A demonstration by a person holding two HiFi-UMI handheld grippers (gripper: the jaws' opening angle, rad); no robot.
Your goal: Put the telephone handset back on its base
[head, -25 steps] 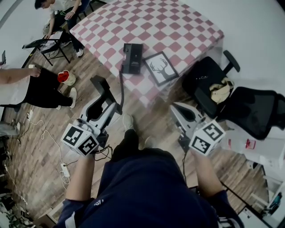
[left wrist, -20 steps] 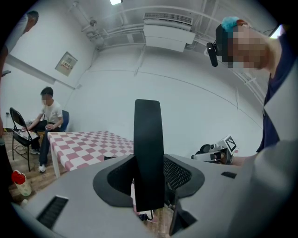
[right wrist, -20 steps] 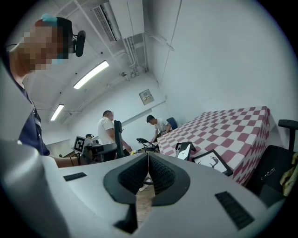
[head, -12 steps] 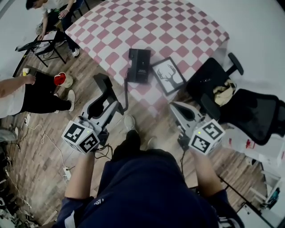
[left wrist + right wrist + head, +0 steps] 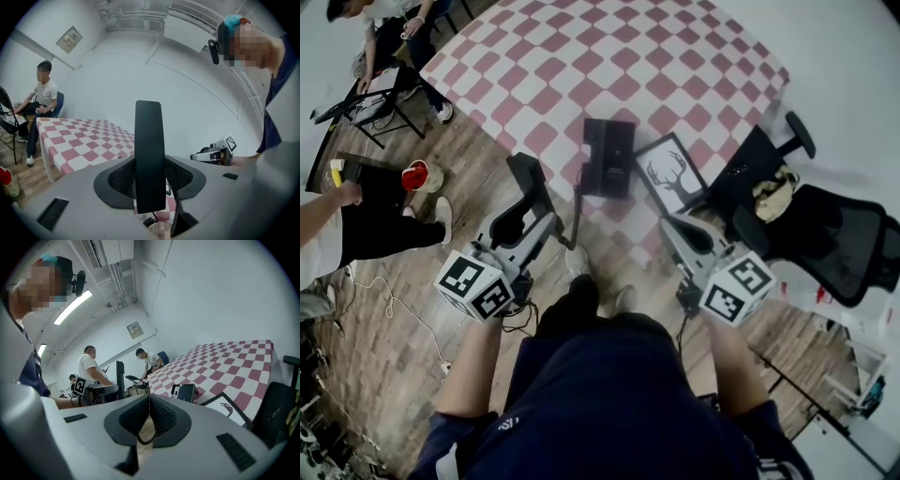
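Left gripper [image 5: 528, 228] is clamped on the black handset [image 5: 531, 186]; right gripper [image 5: 680, 230] is closed, empty. The base [image 5: 609, 157] lies ahead at twelve o'clock on the checked table [image 5: 581, 56].

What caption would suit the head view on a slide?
Left gripper holds the black handset near its base on the checkered table; right gripper shut, empty.

Closing in: the handset [image 5: 530, 178] in the left tongs [image 5: 542, 221] has drawn nearer the telephone base [image 5: 609, 157] at the desk [image 5: 581, 56] edge.
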